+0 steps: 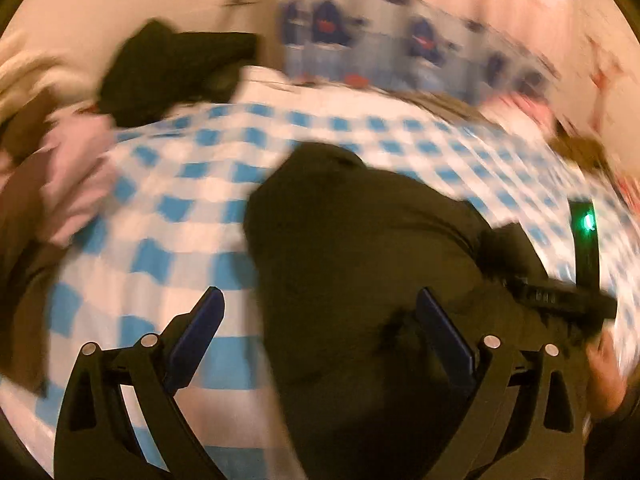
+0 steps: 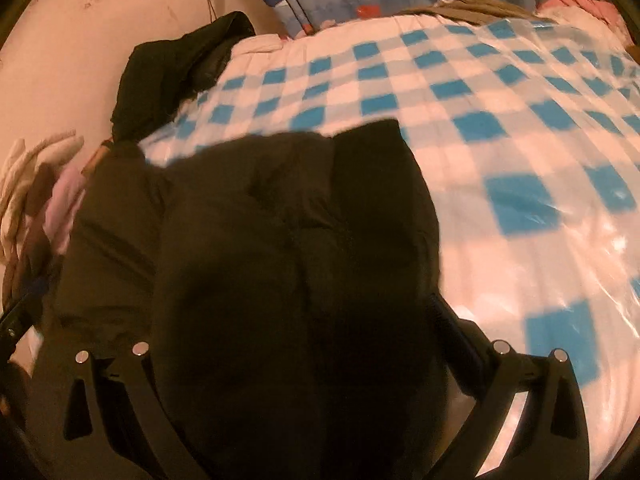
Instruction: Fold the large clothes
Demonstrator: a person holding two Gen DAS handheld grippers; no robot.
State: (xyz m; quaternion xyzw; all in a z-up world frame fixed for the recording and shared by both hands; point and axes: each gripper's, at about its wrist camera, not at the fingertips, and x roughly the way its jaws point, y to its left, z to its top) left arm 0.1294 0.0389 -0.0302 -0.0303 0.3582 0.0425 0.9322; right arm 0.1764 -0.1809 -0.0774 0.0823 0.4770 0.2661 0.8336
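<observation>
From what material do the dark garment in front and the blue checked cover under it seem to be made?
Dark garment: it looks like padded matte cloth, perhaps a quilted jacket, since it bulges in soft puffy sections with seams. Blue checked cover: the glossy highlights and fine crinkles suggest a plastic film or a very smooth sheet; the look leaves it open.

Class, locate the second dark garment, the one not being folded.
The second dark garment lies bunched at the far left corner of the blue-and-white checked bed cover, against the wall, in both wrist views.
</observation>
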